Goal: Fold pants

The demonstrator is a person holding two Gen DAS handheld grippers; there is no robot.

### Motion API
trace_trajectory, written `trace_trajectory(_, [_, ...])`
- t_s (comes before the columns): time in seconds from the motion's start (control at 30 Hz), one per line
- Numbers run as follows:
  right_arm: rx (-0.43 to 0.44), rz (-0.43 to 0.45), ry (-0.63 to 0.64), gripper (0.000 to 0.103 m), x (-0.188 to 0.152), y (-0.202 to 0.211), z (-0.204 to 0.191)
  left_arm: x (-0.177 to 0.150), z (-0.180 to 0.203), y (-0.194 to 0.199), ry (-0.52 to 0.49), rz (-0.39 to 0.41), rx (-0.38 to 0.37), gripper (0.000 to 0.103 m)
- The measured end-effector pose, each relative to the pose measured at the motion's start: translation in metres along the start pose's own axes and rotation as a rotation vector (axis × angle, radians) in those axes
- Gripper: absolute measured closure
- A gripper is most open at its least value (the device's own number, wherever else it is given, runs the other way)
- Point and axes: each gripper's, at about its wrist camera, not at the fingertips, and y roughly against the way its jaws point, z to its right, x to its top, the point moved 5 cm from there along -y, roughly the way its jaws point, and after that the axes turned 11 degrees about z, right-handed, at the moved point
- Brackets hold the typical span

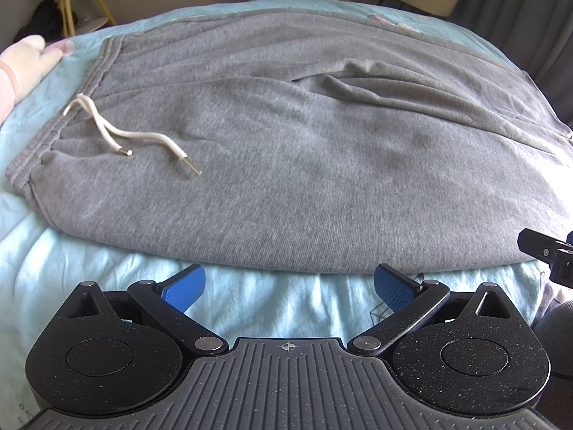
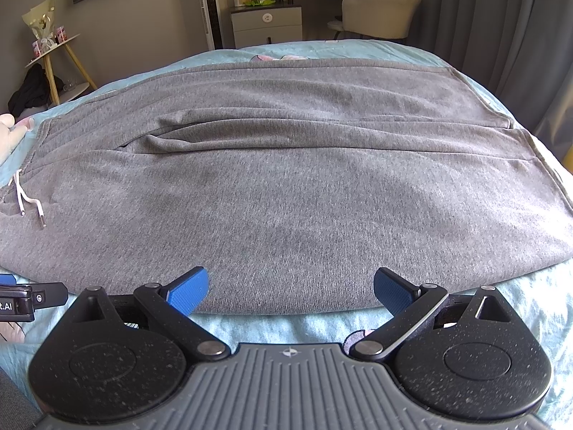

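Observation:
Grey sweatpants (image 1: 286, 150) lie spread flat across the light blue bed, waistband to the left, with a white drawstring (image 1: 118, 129) on top. They also fill the right wrist view (image 2: 286, 186), legs running right and the drawstring (image 2: 25, 197) at the far left. My left gripper (image 1: 289, 288) is open and empty, just short of the pants' near edge. My right gripper (image 2: 290, 292) is open and empty at the same near edge, further right; its tip shows in the left wrist view (image 1: 544, 251).
The light blue bedsheet (image 1: 279, 308) lies under the pants. A person's hand (image 1: 25, 61) rests on the bed at the left, beyond the waistband. Past the bed stand a side table (image 2: 57, 57), a drawer unit (image 2: 266, 27), a cream chair (image 2: 379, 10) and grey curtains (image 2: 501, 36).

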Motion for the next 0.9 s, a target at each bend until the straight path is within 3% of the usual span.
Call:
trace_trajectory(0.5, [0.020, -0.021, -0.059, 0.004, -0.001, -0.004, 0.007, 0.005, 0.001, 0.004, 0.016, -0.013, -0.015, 0.000])
trace_trajectory(0.9, [0.047, -0.096, -0.179, 0.004, -0.004, -0.018, 0.025, 0.008, -0.006, -0.013, 0.043, -0.075, 0.001, 0.000])
